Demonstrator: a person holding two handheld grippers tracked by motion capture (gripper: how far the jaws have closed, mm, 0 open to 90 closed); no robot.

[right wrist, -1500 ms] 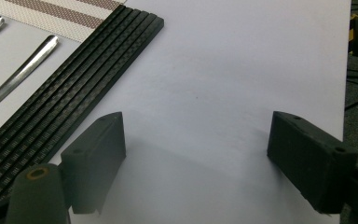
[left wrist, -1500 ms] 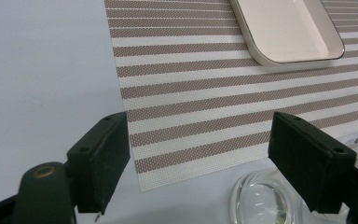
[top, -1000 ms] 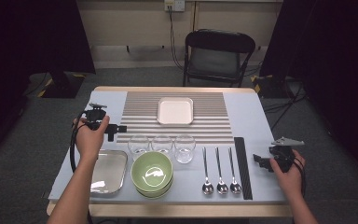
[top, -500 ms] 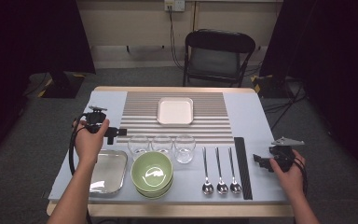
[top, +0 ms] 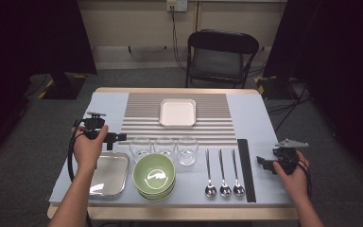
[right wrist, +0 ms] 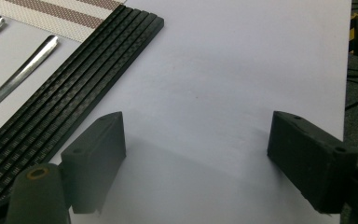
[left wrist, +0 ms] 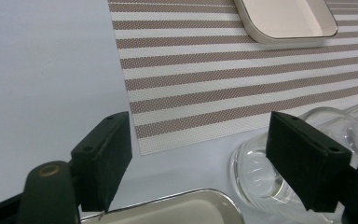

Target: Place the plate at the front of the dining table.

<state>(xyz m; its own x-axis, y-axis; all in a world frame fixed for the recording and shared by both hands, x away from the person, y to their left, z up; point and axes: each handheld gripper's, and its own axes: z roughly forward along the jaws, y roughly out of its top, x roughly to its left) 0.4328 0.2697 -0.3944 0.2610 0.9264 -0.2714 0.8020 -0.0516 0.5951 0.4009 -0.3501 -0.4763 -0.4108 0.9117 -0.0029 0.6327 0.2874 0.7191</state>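
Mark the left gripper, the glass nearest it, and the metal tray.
left gripper [top: 118,137], high view, between its jaw tips.
nearest glass [top: 140,147], high view, middle of the bowl.
metal tray [top: 105,190], high view, bare near rim.

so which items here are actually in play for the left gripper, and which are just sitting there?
In play:
left gripper, open
nearest glass, just ahead of its jaws
metal tray, just below it

Lying about:
other two glasses
green bowls
three spoons
black strip
white dish
striped mat
right gripper, open

Folding chair [top: 223,56] behind table [top: 257,118].
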